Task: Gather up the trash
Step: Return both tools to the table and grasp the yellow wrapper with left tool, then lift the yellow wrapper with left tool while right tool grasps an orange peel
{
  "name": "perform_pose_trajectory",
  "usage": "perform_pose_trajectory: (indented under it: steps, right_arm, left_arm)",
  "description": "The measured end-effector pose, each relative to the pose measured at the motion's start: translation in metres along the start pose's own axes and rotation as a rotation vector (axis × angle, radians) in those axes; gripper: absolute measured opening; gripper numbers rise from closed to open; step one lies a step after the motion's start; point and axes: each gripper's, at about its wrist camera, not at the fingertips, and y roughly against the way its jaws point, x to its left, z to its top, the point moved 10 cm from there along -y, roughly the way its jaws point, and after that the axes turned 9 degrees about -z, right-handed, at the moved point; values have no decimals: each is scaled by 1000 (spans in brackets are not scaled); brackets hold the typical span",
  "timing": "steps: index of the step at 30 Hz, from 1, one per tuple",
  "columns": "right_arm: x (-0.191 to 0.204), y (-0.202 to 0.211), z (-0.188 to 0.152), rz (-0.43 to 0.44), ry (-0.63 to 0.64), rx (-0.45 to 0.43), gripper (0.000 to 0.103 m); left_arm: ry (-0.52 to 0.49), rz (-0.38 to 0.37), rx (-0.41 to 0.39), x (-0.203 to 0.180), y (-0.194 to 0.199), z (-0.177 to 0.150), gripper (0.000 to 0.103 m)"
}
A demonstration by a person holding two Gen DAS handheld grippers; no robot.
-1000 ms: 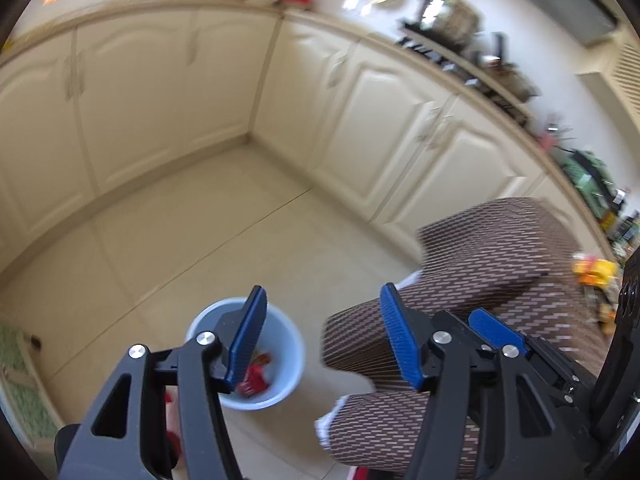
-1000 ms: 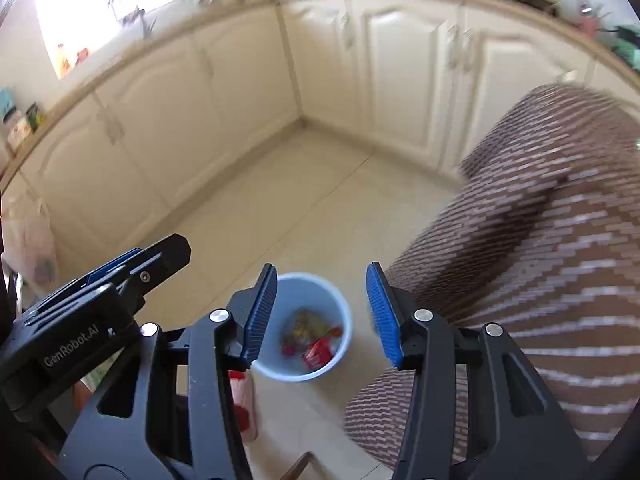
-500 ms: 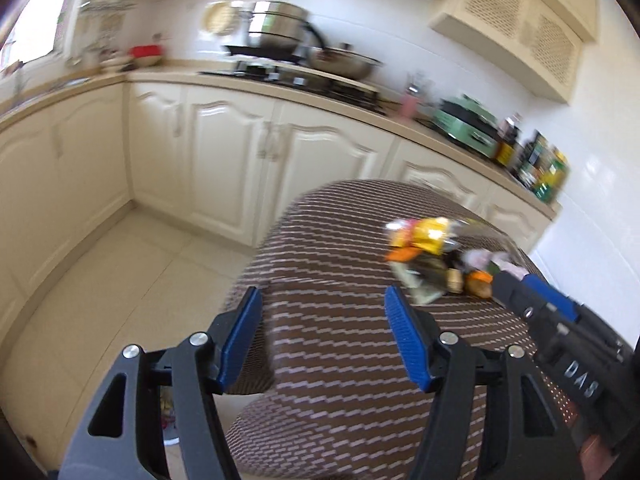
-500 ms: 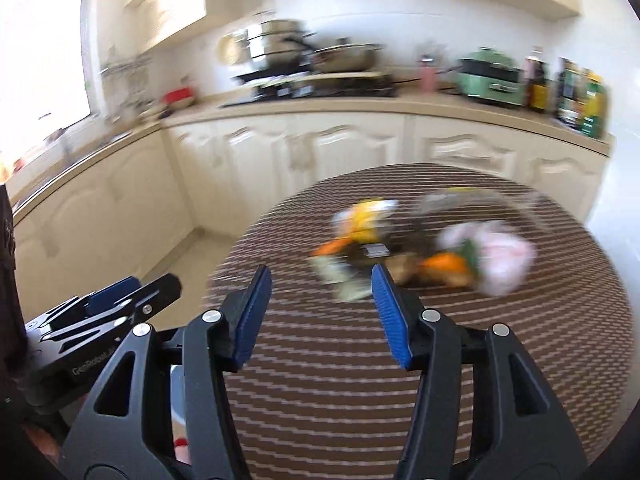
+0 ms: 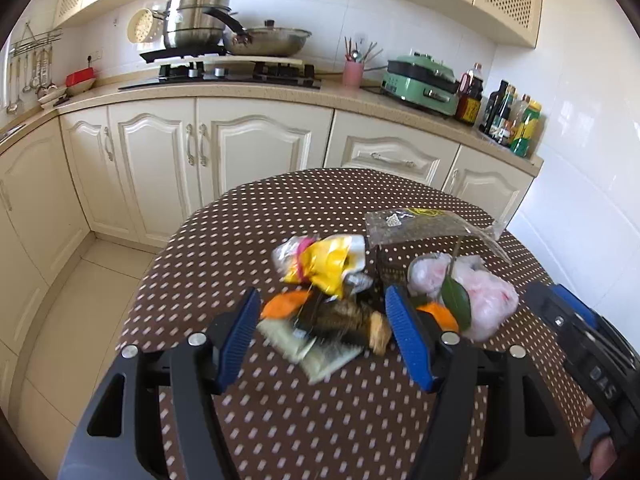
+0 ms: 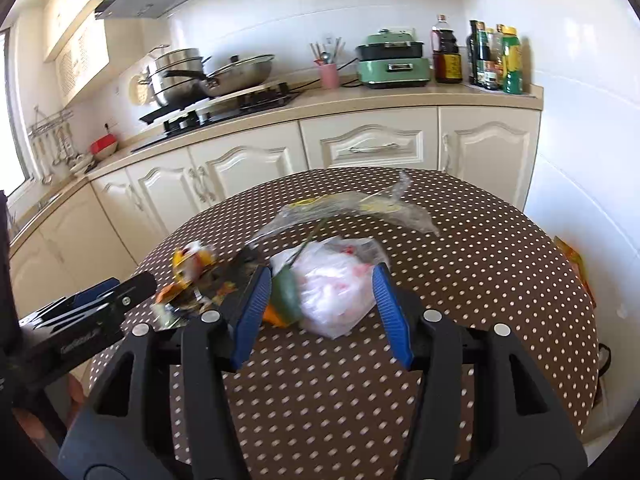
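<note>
A heap of trash [image 5: 352,292] is seen gathered near the middle of a round table [image 5: 320,420] that is covered in a brown cloth with white dots. In the left wrist view a yellow crumpled wrapper [image 5: 324,264] is found at the far side of the heap, with a flat dark packet [image 5: 332,320] and an orange scrap [image 5: 284,304] lying just in front of it. To the right a pale pink plastic bag [image 5: 480,296] is spotted, a green leaf [image 5: 456,300] on a thin stem resting against it, and a clear plastic bag [image 5: 420,226] is laid out behind. The left gripper [image 5: 320,332] is held above the cloth, its blue pads [image 5: 408,340] spread wide apart with nothing pinched; the dark packet is framed between them but is not touched. In the right wrist view the right gripper [image 6: 318,310] is likewise held open with nothing clamped, and the pink bag and leaf are framed in its gap, apart from both pads. The right gripper's black body is caught at the right edge of the left view, and the left gripper's at the left edge of the right view. Beyond the table, cream cabinets [image 5: 248,160] are lined under a countertop on which a gas stove [image 5: 236,74] with stacked steel pots [image 5: 196,20] and a wok is set, then a pink utensil cup [image 5: 353,72], a green electric cooker [image 5: 424,86] and a cluster of bottles [image 5: 508,120] by the tiled wall.
</note>
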Motion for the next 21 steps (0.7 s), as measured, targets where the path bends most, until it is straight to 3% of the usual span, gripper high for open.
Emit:
perform_pose_trajectory:
  steps: [7,8,10,12,14,15,21]
  right_arm:
    - [-11,-19,1,11,-29,20,54]
    - [-11,-21,0,8,-27,20,54]
    - [-10,-23,0,10,-26,25,54]
    - [-9,-25,-1,13,-25,28,54]
    - [-7,-26,-2,14,-20,28,54]
    - [-4,-25,-3,15,-7,28,54]
    - [27,-21,-12,61,96,47,51]
  left_arm:
    - [11,42,62,-1,-46,11,62]
    - [12,48,67,0,-49,11,57]
    - [15,36,90,1,-56,11,32]
    - [13,36,101,3,-60,9,18]
    - [21,28,74,6,-55,11,8]
    - [36,-5,44,5,-47,13,8]
    - [35,-9,-101,5,10,22,7]
